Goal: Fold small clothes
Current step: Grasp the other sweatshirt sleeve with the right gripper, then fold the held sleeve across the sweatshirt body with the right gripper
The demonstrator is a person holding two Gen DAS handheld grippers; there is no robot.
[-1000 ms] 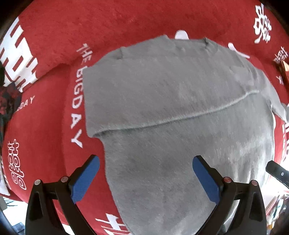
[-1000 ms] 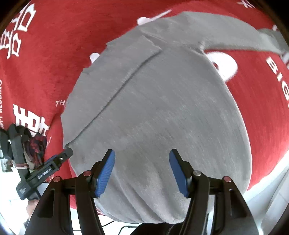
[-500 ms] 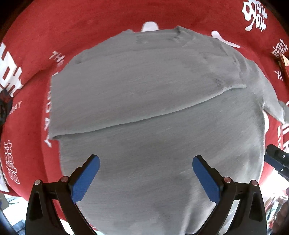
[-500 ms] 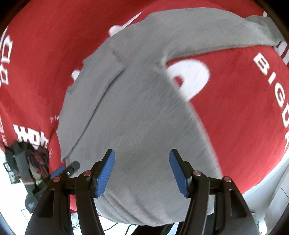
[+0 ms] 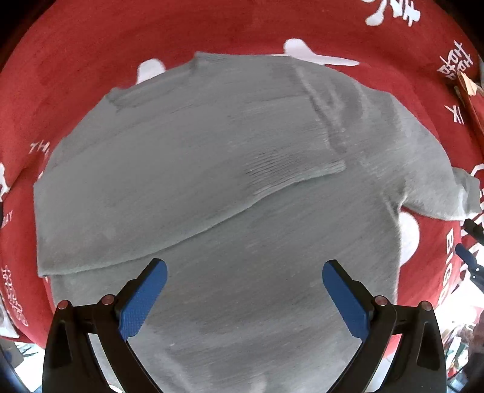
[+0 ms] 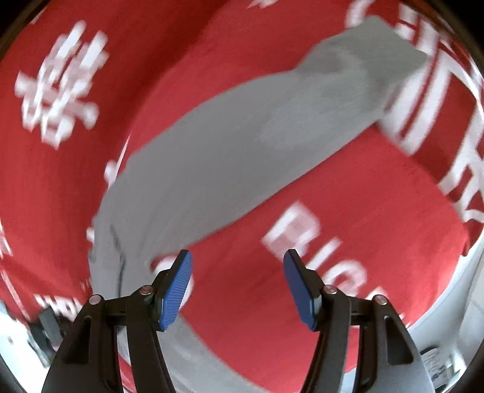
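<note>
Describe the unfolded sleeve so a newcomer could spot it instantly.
Start at the red cloth with white lettering, then the grey sweater on it. The sleeve sticks out sideways from the sweater's right edge; the other sleeve lies folded across the body.

A home-like room: table under a red cloth printed with white wedding lettering.

The red cloth carries white print reading "BIG". Its other white characters are too blurred or cut off to read.
</note>
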